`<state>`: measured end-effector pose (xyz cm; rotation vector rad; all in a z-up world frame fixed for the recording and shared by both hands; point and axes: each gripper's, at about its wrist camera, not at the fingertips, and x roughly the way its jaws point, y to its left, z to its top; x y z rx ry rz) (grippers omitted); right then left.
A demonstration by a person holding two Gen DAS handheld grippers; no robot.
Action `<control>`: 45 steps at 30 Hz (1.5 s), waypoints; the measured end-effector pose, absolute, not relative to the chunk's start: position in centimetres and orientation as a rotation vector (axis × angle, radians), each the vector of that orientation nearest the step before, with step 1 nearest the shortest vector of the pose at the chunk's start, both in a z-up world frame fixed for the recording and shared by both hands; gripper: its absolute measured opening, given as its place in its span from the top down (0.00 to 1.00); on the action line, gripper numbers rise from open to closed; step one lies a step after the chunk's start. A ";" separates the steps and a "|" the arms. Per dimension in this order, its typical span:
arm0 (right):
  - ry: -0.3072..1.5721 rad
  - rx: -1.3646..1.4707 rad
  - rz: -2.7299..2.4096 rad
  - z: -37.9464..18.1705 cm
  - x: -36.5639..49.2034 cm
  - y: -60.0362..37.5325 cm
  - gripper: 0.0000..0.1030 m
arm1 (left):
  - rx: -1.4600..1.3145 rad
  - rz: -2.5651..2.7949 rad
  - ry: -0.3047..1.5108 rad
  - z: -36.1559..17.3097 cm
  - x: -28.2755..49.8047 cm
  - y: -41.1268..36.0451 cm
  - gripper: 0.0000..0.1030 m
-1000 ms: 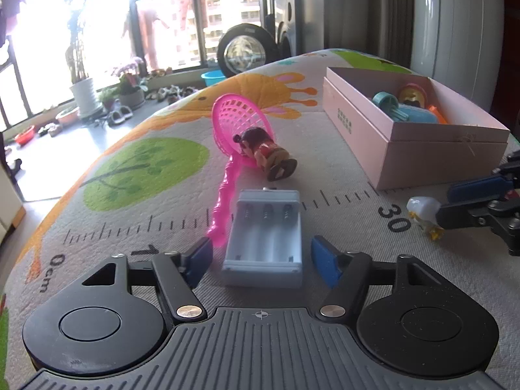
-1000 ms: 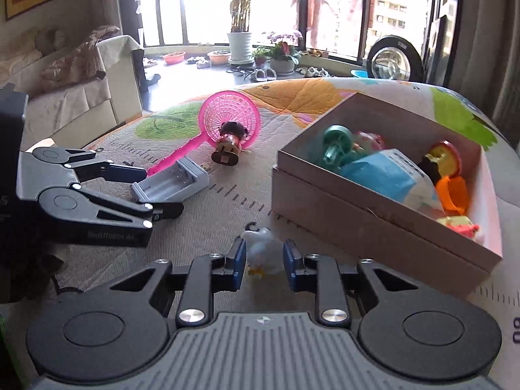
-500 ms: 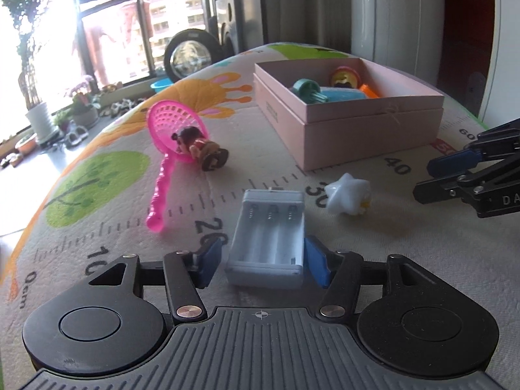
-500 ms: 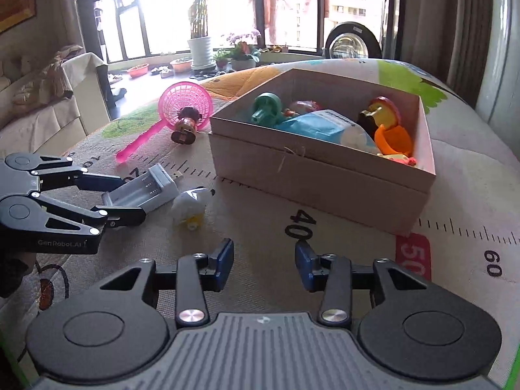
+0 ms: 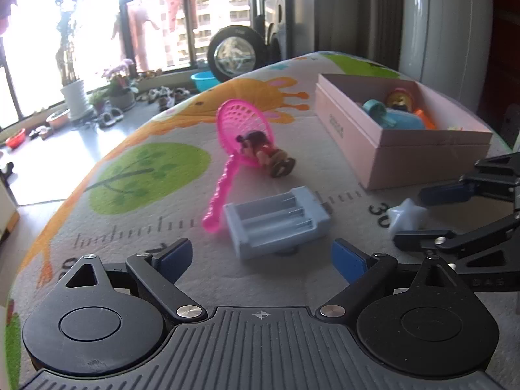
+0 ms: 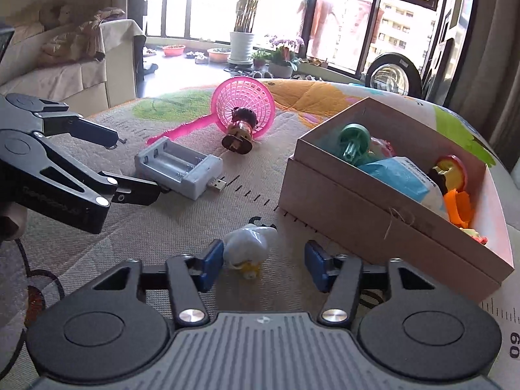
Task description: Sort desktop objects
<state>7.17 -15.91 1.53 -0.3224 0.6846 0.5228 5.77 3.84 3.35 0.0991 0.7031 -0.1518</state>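
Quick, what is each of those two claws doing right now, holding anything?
Left gripper: open, holding nothing; the blue battery charger lies on the mat just ahead.
Right gripper: open, holding nothing; the small white toy sits between its fingers.

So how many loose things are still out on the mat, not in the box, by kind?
Net: 1
Doll: 1
Battery charger: 1
White toy: 1
Total: 4
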 end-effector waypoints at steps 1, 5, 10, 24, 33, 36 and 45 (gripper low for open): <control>0.688 -0.312 0.524 1.6 7.2 -16.2 0.69 | 0.098 -0.157 0.700 3.4 6.0 3.2 0.06; 0.664 -0.304 0.493 2.5 6.2 -17.7 0.72 | 0.103 -0.097 0.713 2.9 8.5 0.9 0.04; 0.667 -0.273 0.467 2.9 4.9 -20.0 0.73 | 0.098 -0.059 0.742 1.8 10.3 0.3 0.05; 0.679 -0.248 0.414 1.2 4.1 -21.2 0.42 | 0.189 -0.341 0.691 1.3 3.8 -0.9 0.17; 0.655 -0.249 0.368 0.7 4.2 -20.9 0.23 | 0.097 -0.145 0.535 5.5 7.4 1.6 0.04; 0.656 -0.243 0.366 0.7 4.2 -20.9 0.21 | 0.076 -0.025 0.546 5.6 12.1 2.3 0.03; 0.671 -0.208 0.363 0.5 4.5 -21.3 0.16 | -0.090 0.081 0.716 3.6 22.0 4.7 0.58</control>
